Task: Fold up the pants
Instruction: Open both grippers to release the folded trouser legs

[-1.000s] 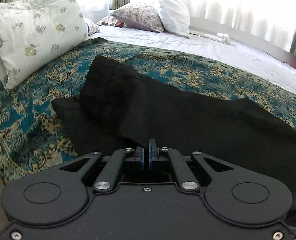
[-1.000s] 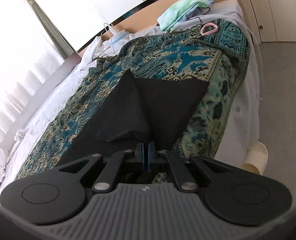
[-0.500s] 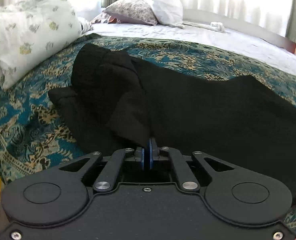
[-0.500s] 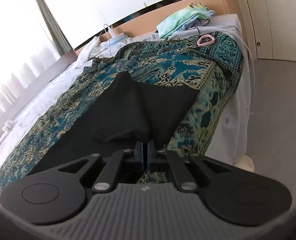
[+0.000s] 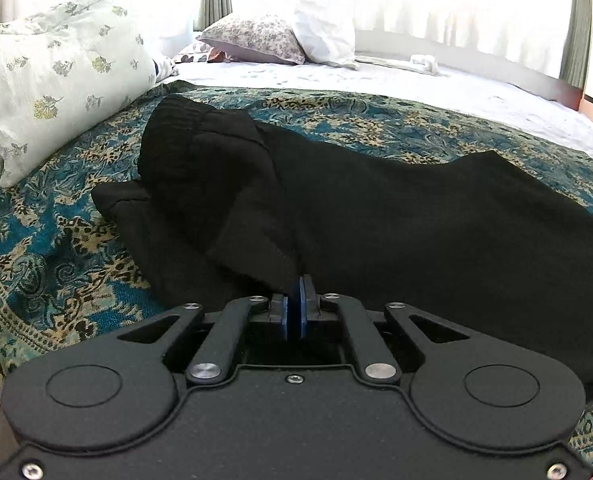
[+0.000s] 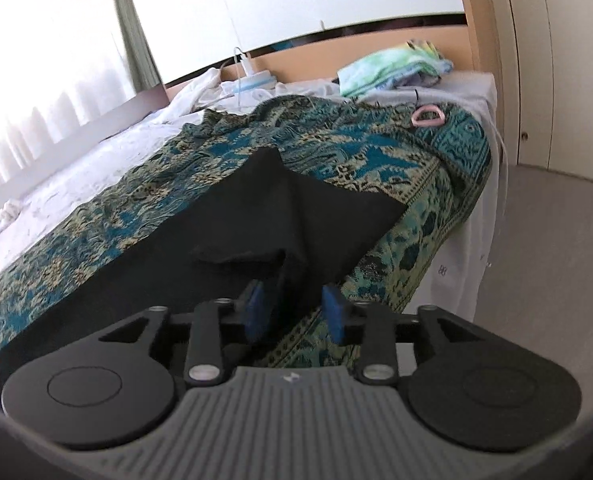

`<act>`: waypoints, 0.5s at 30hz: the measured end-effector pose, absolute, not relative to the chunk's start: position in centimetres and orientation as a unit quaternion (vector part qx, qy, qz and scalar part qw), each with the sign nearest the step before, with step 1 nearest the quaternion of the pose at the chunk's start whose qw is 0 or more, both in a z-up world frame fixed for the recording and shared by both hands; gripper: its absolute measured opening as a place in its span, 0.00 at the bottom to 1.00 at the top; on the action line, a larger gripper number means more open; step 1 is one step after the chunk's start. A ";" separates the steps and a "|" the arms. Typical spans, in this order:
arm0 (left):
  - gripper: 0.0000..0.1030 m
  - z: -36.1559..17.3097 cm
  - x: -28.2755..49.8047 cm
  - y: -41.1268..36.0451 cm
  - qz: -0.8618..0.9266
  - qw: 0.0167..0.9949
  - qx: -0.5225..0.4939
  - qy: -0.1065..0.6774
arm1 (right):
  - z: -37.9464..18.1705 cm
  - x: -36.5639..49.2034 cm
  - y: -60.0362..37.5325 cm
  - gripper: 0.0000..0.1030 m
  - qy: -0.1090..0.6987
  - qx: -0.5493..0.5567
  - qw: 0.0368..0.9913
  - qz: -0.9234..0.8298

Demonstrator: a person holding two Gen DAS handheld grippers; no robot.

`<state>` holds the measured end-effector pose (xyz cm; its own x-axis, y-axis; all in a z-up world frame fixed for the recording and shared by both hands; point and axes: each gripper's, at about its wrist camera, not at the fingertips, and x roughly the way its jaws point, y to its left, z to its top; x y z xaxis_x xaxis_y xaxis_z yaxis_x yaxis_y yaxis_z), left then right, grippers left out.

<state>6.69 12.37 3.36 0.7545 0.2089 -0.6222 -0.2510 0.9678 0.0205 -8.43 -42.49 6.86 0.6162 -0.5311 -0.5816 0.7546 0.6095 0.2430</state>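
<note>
Lying lengthwise along the patterned teal bedspread (image 5: 56,248), the black pants (image 5: 396,232) are partway through their first fold, one leg drawn over the other. The left gripper (image 5: 293,312) has its blue pads pressed together on a lifted edge of the fabric near the waistband end, so that the cloth rises in a loose ridge from the jaws toward the bunched elastic waist (image 5: 184,120). I take it the grip is kept there to steer that end until it sits square.

At the hem end, the right gripper (image 6: 292,312) stands with its jaws parted, a dark fold of fabric hanging between the blue pads (image 6: 254,312) without being pinched; whether the cloth touches either pad I cannot tell. That reads to me as a release, the leg cuff (image 6: 336,216) laid where it belongs near the bed's corner.

A floral pillow (image 5: 56,80) sits just beside the waistband, leaving little room that way.
</note>
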 end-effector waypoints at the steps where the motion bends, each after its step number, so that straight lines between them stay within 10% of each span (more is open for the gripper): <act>1: 0.06 3.3 6.7 12.4 0.122 0.937 -0.032 0.327 | 7.2 -8.5 -42.1 0.54 0.231 0.236 0.868 -0.370; 15: 0.07 2.8 6.0 12.7 0.112 0.945 -0.034 0.306 | 10.2 -2.7 -27.2 0.70 0.213 0.142 0.949 -0.181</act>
<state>5.98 12.70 2.81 0.7876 0.1903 -0.5861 -0.2314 0.9728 0.0050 -2.69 -27.17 10.22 0.8433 -0.2832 -0.4568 0.4046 0.8940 0.1925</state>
